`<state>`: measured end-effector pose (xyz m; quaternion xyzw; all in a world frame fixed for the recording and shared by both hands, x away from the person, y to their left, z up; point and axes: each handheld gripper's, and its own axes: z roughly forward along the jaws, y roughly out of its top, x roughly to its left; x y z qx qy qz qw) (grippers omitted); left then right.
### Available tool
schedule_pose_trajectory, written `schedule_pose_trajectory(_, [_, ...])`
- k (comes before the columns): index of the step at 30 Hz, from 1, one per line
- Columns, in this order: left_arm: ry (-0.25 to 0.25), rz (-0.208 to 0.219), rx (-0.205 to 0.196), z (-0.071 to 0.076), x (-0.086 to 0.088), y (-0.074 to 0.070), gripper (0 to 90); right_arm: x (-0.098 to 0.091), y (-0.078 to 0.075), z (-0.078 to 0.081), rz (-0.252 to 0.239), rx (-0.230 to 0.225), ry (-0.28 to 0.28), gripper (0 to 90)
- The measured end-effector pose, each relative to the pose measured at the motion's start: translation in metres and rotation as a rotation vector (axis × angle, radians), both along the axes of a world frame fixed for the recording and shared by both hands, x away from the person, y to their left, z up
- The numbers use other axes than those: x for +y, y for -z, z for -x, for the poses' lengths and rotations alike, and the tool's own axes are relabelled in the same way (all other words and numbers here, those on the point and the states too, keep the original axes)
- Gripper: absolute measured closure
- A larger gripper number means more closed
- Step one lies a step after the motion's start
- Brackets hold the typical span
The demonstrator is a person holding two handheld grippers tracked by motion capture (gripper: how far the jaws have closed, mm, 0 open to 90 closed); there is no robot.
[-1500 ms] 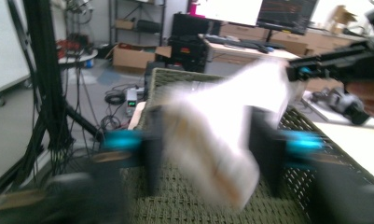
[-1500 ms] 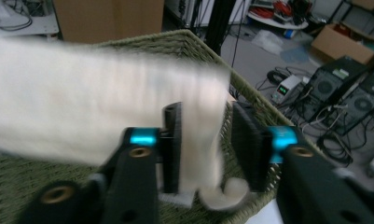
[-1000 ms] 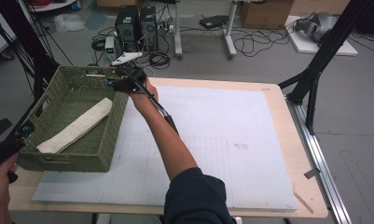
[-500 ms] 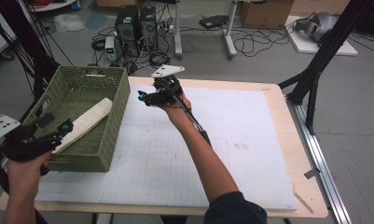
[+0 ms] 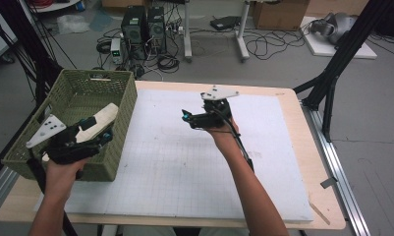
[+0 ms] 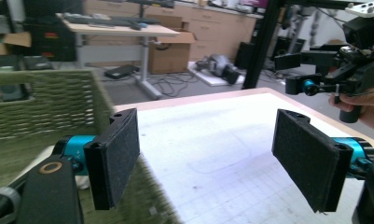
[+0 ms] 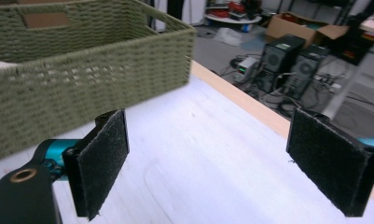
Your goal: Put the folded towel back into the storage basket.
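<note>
A green woven basket point(image 5: 71, 88) stands at the left of the white gridded mat point(image 5: 184, 162). A long cream-coloured piece point(image 5: 105, 114) lies slantwise inside it. My left gripper point(image 5: 107, 135) hovers over the basket's near right corner; in the left gripper view point(image 6: 208, 158) its jaws stand wide open with nothing between them. My right gripper point(image 5: 184, 117) is held above the middle of the mat, pointing left toward the basket point(image 7: 82, 70). Its jaws point(image 7: 222, 163) have just been opening and are wide open with nothing between them.
The mat lies on a wooden table point(image 5: 302, 123). Computer towers point(image 5: 145, 24), cables and boxes sit on the floor beyond the far edge. Black frame legs point(image 5: 332, 73) rise at the right. The other hand's gripper point(image 6: 324, 74) appears at the upper right of the left gripper view.
The right gripper has moved away from the basket's far rim, rightward to over the middle of the mat. The left hand has come in from the left edge to the basket's near right corner.
</note>
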<state>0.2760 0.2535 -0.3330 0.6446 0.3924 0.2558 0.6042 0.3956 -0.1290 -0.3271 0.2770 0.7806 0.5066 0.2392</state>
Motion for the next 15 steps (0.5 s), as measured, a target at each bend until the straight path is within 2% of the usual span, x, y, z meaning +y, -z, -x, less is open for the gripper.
schedule_pose_trajectory(8, [0.076, -0.020, -0.010, -0.007, -0.035, 0.003, 23.6, -0.061, 0.011, 0.031, -0.006, -0.003, 0.076, 12.3])
schedule_pose_trajectory(15, [0.128, -0.043, -0.031, -0.011, -0.063, 0.007, 23.6, -0.104, 0.024, 0.057, -0.017, -0.001, 0.146, 12.2])
